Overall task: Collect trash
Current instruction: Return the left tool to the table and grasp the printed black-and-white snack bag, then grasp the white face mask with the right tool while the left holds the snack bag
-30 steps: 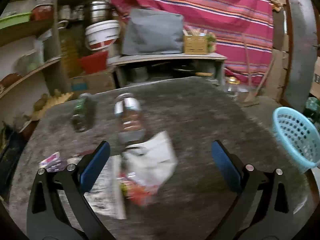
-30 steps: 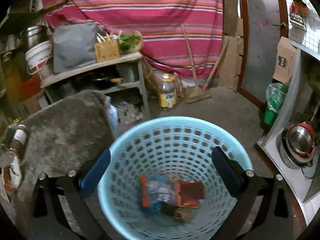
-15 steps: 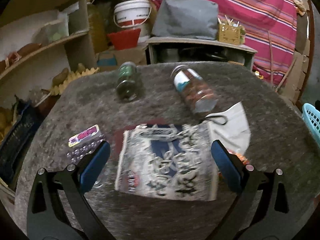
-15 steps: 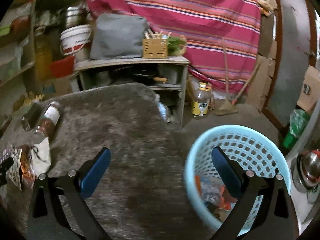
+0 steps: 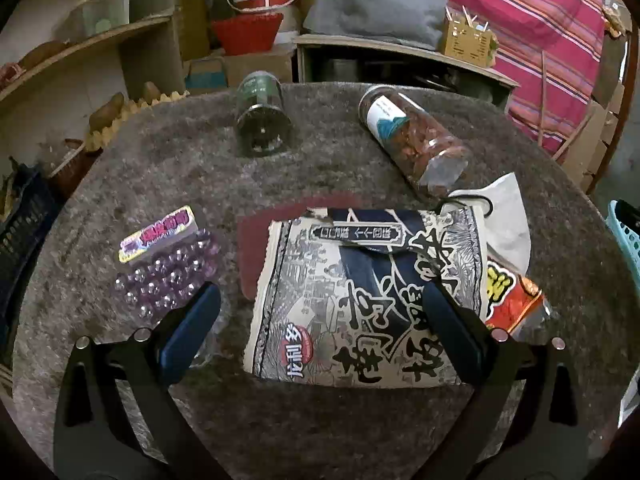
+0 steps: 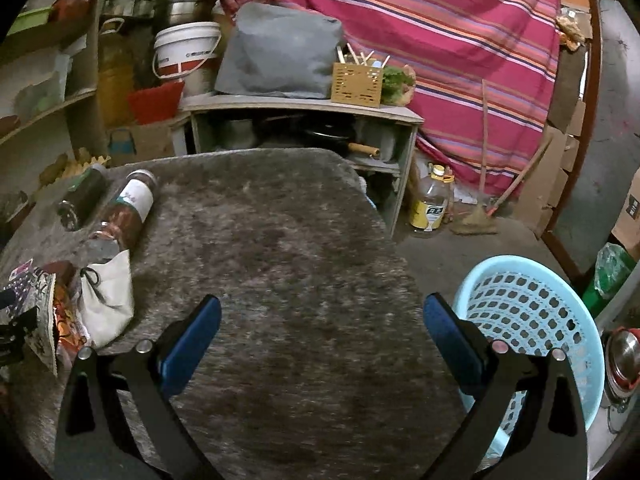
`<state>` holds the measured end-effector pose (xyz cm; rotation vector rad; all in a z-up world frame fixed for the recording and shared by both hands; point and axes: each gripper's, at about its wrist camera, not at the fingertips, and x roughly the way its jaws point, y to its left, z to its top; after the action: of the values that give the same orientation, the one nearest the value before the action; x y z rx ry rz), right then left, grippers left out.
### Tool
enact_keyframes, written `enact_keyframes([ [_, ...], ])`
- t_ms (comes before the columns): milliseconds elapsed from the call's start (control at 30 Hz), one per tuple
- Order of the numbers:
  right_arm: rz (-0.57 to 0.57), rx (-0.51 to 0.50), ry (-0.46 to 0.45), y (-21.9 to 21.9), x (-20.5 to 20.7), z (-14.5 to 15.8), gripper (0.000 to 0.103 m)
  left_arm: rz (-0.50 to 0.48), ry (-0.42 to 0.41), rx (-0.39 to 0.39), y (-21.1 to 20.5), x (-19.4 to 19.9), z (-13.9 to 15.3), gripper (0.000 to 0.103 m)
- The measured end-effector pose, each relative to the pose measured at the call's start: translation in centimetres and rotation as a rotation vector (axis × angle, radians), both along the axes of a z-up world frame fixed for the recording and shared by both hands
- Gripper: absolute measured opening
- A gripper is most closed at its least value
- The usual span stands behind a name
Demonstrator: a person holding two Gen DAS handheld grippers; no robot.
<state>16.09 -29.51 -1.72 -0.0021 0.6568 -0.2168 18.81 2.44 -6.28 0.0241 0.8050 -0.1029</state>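
Observation:
A black-and-white printed snack bag (image 5: 360, 304) lies flat on the grey felt table (image 5: 320, 432), over a red-and-yellow wrapper (image 5: 512, 300) and next to a white cloth pouch (image 5: 508, 220). A purple bead packet (image 5: 168, 264) lies to its left. My left gripper (image 5: 320, 336) is open and empty, low over the printed bag. My right gripper (image 6: 320, 340) is open and empty over bare table, with the light blue trash basket (image 6: 532, 312) at its right. The pouch (image 6: 108, 296) and wrappers (image 6: 44, 312) also show at the left of the right wrist view.
Two jars lie on their sides at the table's far part: a dark green one (image 5: 260, 116) and a clear one with brown contents (image 5: 412, 136). Shelves (image 5: 80, 52), a white bucket (image 6: 188, 52), a low cabinet (image 6: 300, 120) and a striped curtain (image 6: 440, 40) stand behind.
My left gripper has swung left and come down over the printed bag. My right gripper has moved from above the basket back over the table.

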Motion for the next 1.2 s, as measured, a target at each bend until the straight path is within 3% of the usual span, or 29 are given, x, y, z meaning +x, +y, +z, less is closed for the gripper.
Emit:
enact_keyframes([
  [167,0.028,-0.009,0.019,1.5,0.8,-0.6,0.099,-0.020,0.037,-0.041,0.4,0.1,-0.7,0.096],
  [233,0.041,-0.023,0.026,2.3,1.0,-0.8,0.099,-0.046,0.072,-0.054,0.2,0.4,-1.2,0.080],
  [300,0.052,-0.035,0.032,3.0,1.2,-1.0,0.099,-0.053,0.083,-0.047,0.0,0.5,-1.4,0.078],
  [367,0.066,-0.055,0.037,3.7,1.3,-1.2,0.099,-0.056,0.069,-0.049,0.0,0.2,-1.2,0.068],
  [400,0.069,-0.071,0.037,4.1,1.3,-1.3,0.099,-0.064,0.068,-0.057,0.1,0.1,-1.1,0.057],
  [533,0.080,-0.096,0.040,4.8,1.4,-1.4,0.099,-0.088,0.040,-0.049,0.4,-0.5,-0.3,0.029],
  [767,0.090,-0.123,0.049,5.7,1.5,-1.8,0.099,-0.085,-0.019,-0.106,2.1,-1.3,1.8,0.019],
  [1067,0.111,-0.068,0.025,6.6,1.7,-1.4,0.099,-0.041,-0.194,-0.141,5.2,-3.2,7.3,0.018],
  [1200,0.137,-0.053,0.037,8.1,2.6,-1.8,0.099,0.000,-0.189,-0.198,7.0,-2.6,7.5,0.018],
])
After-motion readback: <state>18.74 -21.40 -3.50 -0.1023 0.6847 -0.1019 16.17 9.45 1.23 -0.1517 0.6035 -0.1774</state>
